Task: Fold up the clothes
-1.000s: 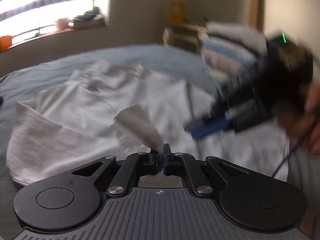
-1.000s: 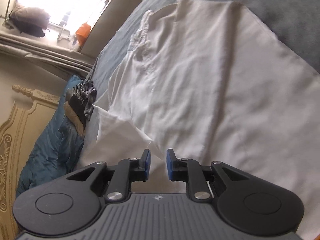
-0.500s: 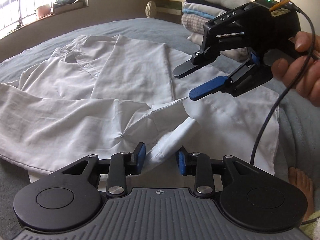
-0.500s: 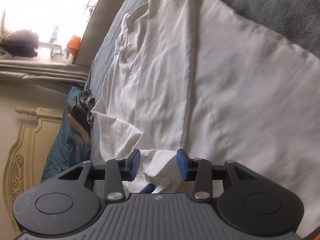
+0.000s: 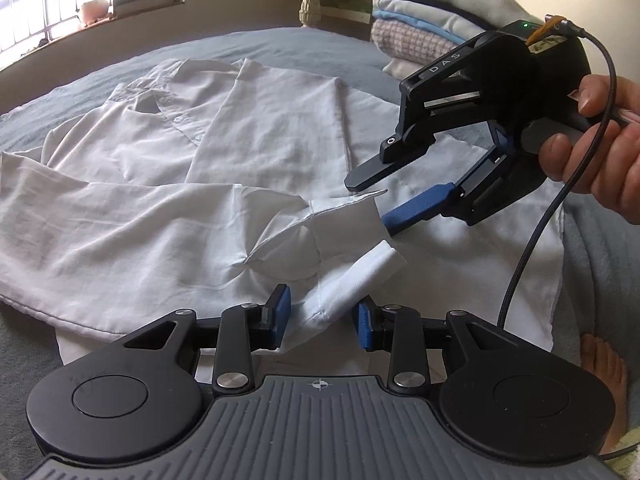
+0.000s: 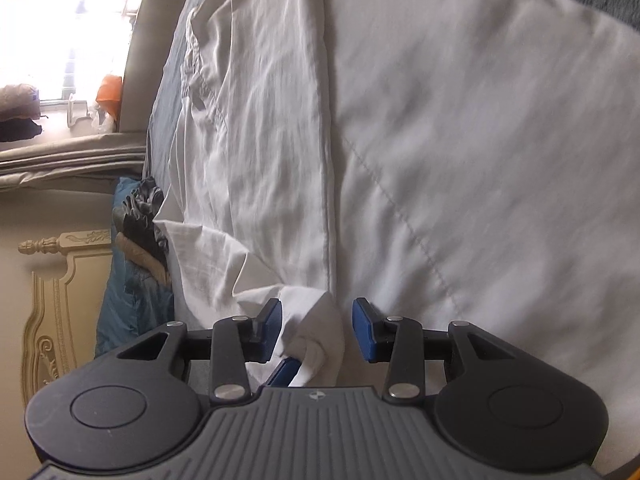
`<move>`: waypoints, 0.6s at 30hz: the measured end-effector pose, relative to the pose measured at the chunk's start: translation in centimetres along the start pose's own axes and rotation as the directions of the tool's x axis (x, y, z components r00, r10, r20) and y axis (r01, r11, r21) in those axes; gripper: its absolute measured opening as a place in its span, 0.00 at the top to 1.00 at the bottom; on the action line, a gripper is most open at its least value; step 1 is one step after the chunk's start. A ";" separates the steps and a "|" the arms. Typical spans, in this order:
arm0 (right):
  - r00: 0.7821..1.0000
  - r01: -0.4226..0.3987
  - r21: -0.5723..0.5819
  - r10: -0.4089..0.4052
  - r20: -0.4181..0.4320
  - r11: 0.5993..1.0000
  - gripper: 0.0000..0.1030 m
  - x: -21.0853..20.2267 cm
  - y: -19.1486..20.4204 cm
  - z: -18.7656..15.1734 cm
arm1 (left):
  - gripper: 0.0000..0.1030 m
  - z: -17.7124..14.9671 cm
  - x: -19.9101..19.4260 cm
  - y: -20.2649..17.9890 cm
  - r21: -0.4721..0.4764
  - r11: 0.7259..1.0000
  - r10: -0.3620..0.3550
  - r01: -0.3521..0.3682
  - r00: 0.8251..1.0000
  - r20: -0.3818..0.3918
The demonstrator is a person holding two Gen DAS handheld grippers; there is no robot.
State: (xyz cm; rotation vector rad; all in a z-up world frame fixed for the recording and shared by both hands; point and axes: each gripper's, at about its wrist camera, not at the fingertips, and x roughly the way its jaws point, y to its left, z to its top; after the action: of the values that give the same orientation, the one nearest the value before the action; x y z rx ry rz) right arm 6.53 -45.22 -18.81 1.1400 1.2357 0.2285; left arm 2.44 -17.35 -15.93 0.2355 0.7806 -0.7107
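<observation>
bed: grey cover, carries everything below
shirt: white, buttoned, spread flat on the bed, collar toward the window end, one sleeve folded across the body
sleeve: lies over the shirt's lower half, cuff end at the shirt's middle
stack of folded clothes: on the bed past the shirt's far right corner, well apart from the shirt
right gripper: held in a hand, hovers just above the shirt beside the cuff; jaws apart, pads not pressing anything
left gripper: low over the shirt's near edge; jaws apart, a strip of cuff lies between the pads, not pinched
cuff: on the shirt's middle, loose flap curls up toward the left gripper; in the right wrist view it sits between the parted pads, touching neither clearly
cable: runs from the right gripper down past the shirt's right edge
</observation>
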 end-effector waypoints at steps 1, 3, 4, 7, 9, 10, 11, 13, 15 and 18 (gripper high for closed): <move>1.000 -0.004 0.000 0.004 -0.009 1.000 0.61 0.2 0.0 -0.1 | 0.68 0.0 0.0 0.0 0.001 1.000 0.001 -0.001 1.000 0.000; 1.000 -0.013 -0.001 0.013 -0.028 1.000 0.63 0.4 0.1 -0.3 | 0.68 -0.1 0.1 -0.1 0.003 1.000 0.002 -0.002 1.000 0.000; 0.999 -0.015 -0.002 0.015 -0.036 1.000 0.64 0.5 0.1 -0.4 | 0.68 -0.1 0.1 -0.1 0.003 1.000 0.003 -0.003 1.000 -0.001; 0.998 -0.022 0.002 0.022 -0.062 1.000 0.67 0.9 0.0 -0.7 | 0.68 -0.1 0.2 -0.1 0.002 1.000 0.003 -0.003 1.000 -0.002; 0.997 -0.026 0.002 0.026 -0.074 1.000 0.73 1.0 -0.1 -0.9 | 0.68 -0.1 0.2 -0.1 0.004 1.000 0.004 -0.004 1.000 -0.001; 0.997 -0.024 -0.001 0.024 -0.078 1.000 0.74 1.1 -0.1 -1.0 | 0.68 -0.1 0.2 -0.1 0.005 1.000 0.004 -0.004 1.000 -0.001; 0.996 -0.026 -0.001 0.026 -0.085 1.000 0.75 1.1 -0.1 -1.1 | 0.68 -0.1 0.2 -0.2 0.007 1.000 0.005 -0.005 1.000 0.000; 0.995 -0.032 -0.005 0.032 -0.092 0.999 0.81 1.2 -0.1 -1.4 | 0.68 -0.2 0.3 -0.2 0.011 1.000 0.006 -0.006 1.000 0.001; 0.995 -0.033 -0.026 0.030 -0.092 0.999 0.84 1.1 0.2 -1.7 | 0.68 -0.2 0.3 -0.2 0.013 1.000 0.007 -0.007 1.000 0.003; 0.997 -0.033 -0.063 0.028 -0.078 0.997 0.95 0.9 0.6 -2.0 | 0.68 -0.2 0.2 -0.3 0.018 1.000 0.006 -0.006 1.000 0.008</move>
State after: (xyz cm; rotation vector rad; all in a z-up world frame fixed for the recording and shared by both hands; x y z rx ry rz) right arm 5.48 -43.22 -18.65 1.1031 1.2705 0.3355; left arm 2.18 -17.57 -16.17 0.2513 0.7657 -0.7129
